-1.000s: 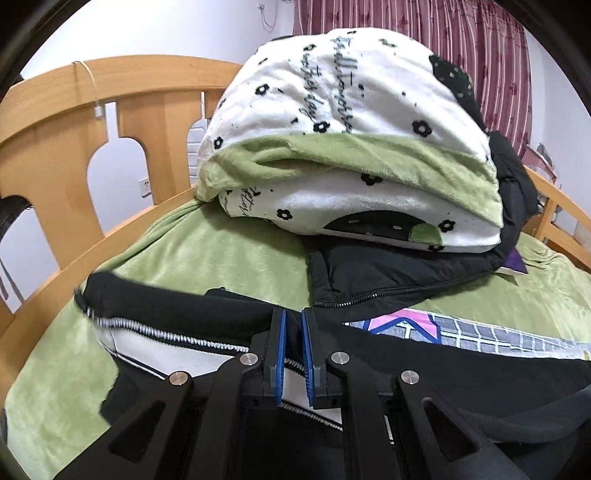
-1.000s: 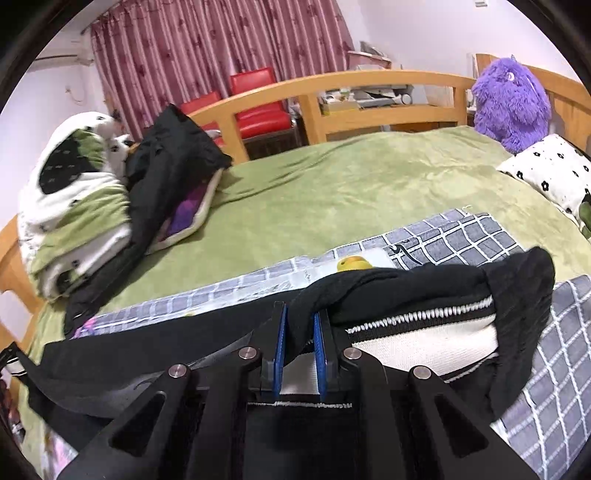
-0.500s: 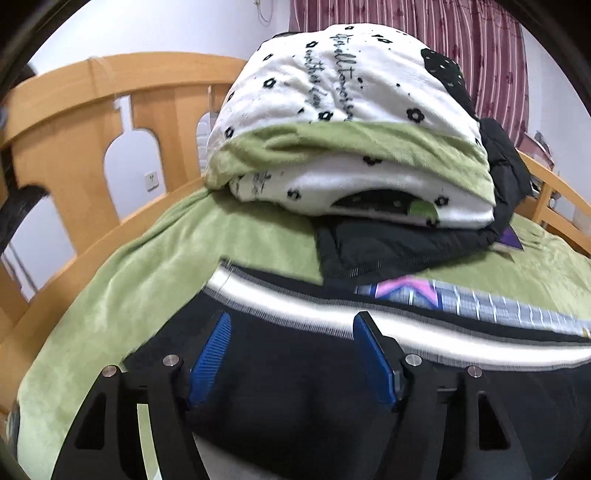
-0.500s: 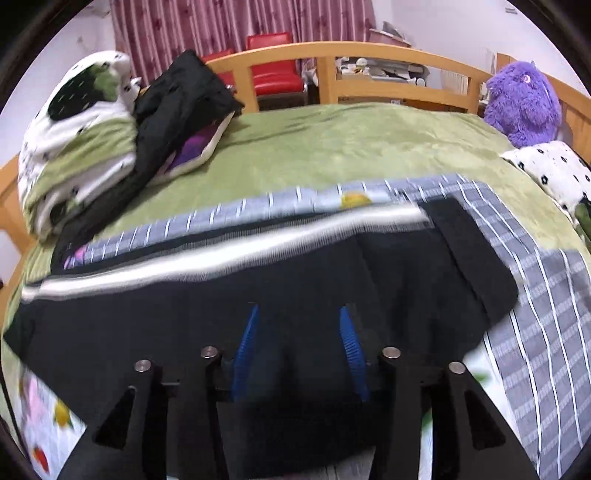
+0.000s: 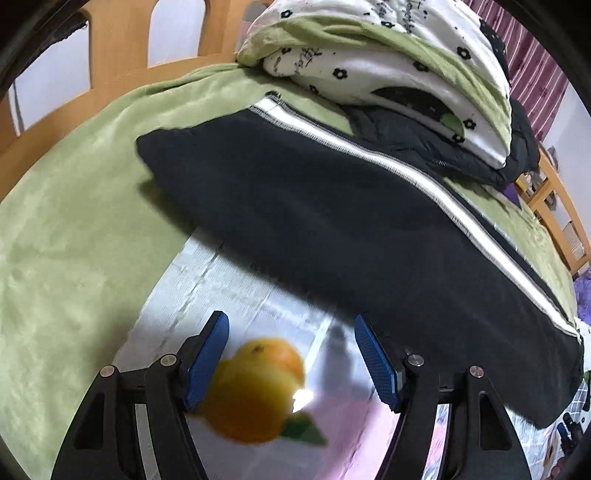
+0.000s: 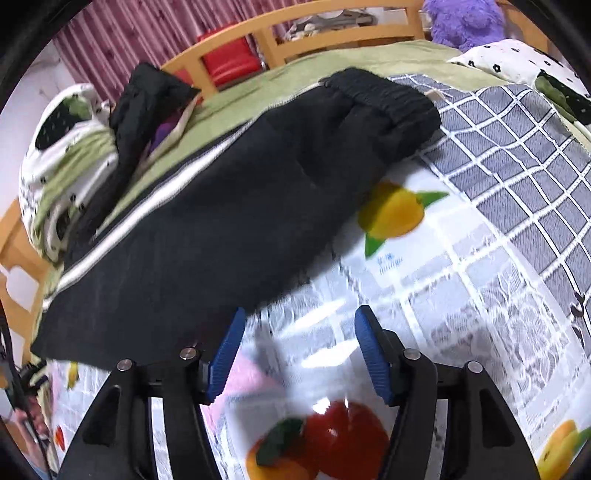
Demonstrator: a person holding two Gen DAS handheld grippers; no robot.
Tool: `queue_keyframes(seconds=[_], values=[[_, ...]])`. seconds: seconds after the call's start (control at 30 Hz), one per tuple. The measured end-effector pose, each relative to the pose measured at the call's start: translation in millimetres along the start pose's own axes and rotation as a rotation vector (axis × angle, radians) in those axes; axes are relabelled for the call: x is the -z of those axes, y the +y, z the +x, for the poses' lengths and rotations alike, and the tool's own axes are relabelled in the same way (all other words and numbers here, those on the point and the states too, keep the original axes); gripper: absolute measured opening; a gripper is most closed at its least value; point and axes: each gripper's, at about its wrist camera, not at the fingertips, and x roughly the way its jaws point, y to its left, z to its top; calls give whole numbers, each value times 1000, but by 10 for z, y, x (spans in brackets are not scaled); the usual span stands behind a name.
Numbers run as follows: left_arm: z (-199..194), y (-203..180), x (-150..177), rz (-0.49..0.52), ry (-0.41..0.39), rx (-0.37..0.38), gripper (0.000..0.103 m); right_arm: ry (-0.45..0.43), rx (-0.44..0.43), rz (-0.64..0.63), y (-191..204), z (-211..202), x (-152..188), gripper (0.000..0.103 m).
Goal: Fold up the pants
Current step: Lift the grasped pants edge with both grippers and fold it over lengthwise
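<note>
Black pants [image 5: 332, 221] with a white side stripe lie folded lengthwise across the bed, partly on a fruit-printed sheet [image 5: 236, 295]. In the right wrist view the pants [image 6: 229, 206] show their ribbed waistband at the upper right. My left gripper [image 5: 291, 363] is open and empty, just short of the near edge of the pants, over a printed orange. My right gripper [image 6: 297, 360] is open and empty, at the near edge of the pants over the sheet.
A stack of folded white and green blankets [image 5: 388, 55] with a black jacket [image 5: 461, 155] sits behind the pants by the wooden bed frame [image 5: 122, 48]. A purple plush toy [image 6: 465, 18], a pillow [image 6: 517, 62] and red chairs [image 6: 229, 62] are at the far side.
Both grippers held the pants shut a second ago, then opened and let them drop flat. Both have since pulled back toward the near edge of the pants.
</note>
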Motion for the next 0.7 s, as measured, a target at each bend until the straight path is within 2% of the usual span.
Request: queue_keyframes(seconds=[0.13,0.37,0.4,0.43,0.47,0.5,0.57,0.6,0.7], values=[[190,-87,-156,-27,-1,-15,71,-12,-25,32,23,167,-192,65],[550,-267,-512,-71,-21,-117,72,-10,7,48,202,685,-645,65],[568,-296,-537,-72,-30,-126,68,-14,21,38,232,736,-696,61],[578,-343,-562,-59,-49,-135,52,-22,47,32,273,786,-741,45],[581,-384,-586,-34,-60,-141,27,-35,83,27,310,822,-771,37],[581,-408,-611,-14,-62,-151,19,-47,108,21,338,853,-804,28],[531,-459,-671,28,-56,-168,11,-62,104,40,302,817,-821,19],[484,-467,-684,35,-54,-162,11,-82,100,69,284,735,-825,15],[167,-458,-694,58,-71,-110,11,-130,79,66,320,420,-811,13]])
